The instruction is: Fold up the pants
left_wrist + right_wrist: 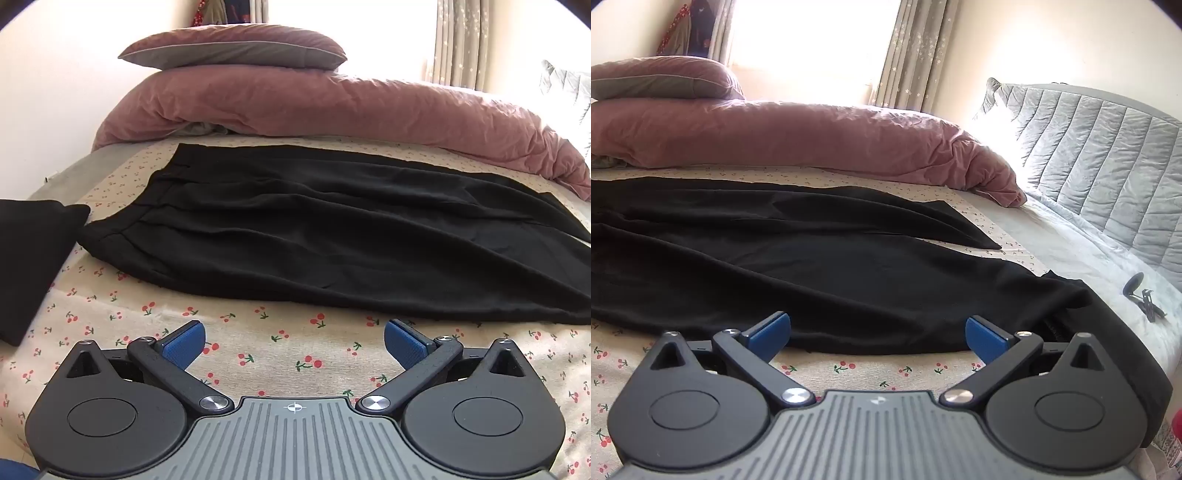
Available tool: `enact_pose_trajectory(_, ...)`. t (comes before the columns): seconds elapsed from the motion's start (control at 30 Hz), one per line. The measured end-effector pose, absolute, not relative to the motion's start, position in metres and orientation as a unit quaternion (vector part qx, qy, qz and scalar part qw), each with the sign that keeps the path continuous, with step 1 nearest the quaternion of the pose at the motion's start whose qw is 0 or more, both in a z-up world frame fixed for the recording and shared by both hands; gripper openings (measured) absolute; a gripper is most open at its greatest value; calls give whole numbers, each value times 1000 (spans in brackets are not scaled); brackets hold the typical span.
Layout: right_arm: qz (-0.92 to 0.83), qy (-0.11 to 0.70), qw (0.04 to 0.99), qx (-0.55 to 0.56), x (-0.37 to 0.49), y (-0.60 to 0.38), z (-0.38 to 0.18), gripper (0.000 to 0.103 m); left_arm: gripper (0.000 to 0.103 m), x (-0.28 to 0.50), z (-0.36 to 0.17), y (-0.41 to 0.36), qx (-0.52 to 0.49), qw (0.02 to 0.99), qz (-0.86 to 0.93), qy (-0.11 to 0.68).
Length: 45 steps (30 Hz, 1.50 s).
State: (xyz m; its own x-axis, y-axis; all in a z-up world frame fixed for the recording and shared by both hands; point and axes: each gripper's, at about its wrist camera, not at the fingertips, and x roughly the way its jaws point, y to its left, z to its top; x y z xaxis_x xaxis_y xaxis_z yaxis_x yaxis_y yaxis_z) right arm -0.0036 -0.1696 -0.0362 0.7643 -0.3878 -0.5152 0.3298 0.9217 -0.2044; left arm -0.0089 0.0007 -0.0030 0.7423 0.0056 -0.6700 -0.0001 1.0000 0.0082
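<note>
Black pants (332, 236) lie spread flat on the bed (258, 354), long axis running left to right across both views. Waistband at the left end, two leg hems at the right; the far leg ends short, the near leg runs on toward the right edge of the bed. Soft folds along the cloth, nothing doubled over yet by the look of it.

Left hand-held gripper (294, 341): blue pads wide apart, holding nothing, hovering over bare sheet just short of the near edge of the pants. Waistband lies ahead and to its left.

Right hand-held gripper (878, 334): pads also wide apart, empty, right at the near hem edge of the pants (812, 266); the cloth lies directly ahead, almost between the pads. Touching or not, cannot tell. This hand is nearer the cloth.

Judgement: the fold has not begun; a first grasp on the near long edge looks likely, each hand taking its own end.

Bed sheet cream with red cherry print. Pink duvet (332, 110) bunched along the far side, pillow (236, 46) on top. Dark cushion (29, 266) at the left. Grey quilted headboard (1089, 158) at the right, a small black clip (1145, 295) on the grey cover below it. Curtained window (812, 48), bright.
</note>
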Motion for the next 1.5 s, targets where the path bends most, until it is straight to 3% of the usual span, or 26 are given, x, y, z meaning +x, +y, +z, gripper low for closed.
enact_pose_trajectory(0.37,-192,283,938,-48,-1,-178,-34,103,103,3,-6,31,-18,926,24,375)
enact_pose_trajectory(0.47,-170,312,934,-36,5,-187,-33,103,103,18,-5,63,-76,913,34,399)
enact_pose_trajectory(0.57,-147,351,923,59,16,-222,-32,103,103,32,-1,116,-140,906,66,393)
enact_pose_trajectory(0.73,-188,334,915,126,24,-266,-35,103,103,53,-3,208,-312,864,134,371)
enact_pose_trajectory(0.8,-186,342,907,162,29,-277,-39,103,102,73,-19,234,-377,824,150,395)
enact_pose_trajectory(0.9,-172,342,895,229,38,-288,-48,103,101,102,-33,237,-371,809,193,413)
enact_pose_trajectory(0.97,-168,350,888,246,43,-289,-54,103,60,116,-28,223,-308,848,201,381)
enact_pose_trajectory(1.0,-166,352,887,250,44,-290,-56,103,14,127,-32,218,-285,854,198,387)
enact_pose_trajectory(1.07,-161,351,888,251,45,-295,-59,99,9,128,-37,219,-295,854,206,377)
enact_pose_trajectory(1.13,-171,350,883,263,42,-306,-60,88,4,123,-32,225,-304,860,198,359)
enact_pose_trajectory(1.23,-179,330,872,314,28,-331,-60,76,4,114,-15,239,-321,867,198,325)
enact_pose_trajectory(1.5,-262,278,851,361,5,-402,-51,77,4,118,-24,265,-339,850,196,352)
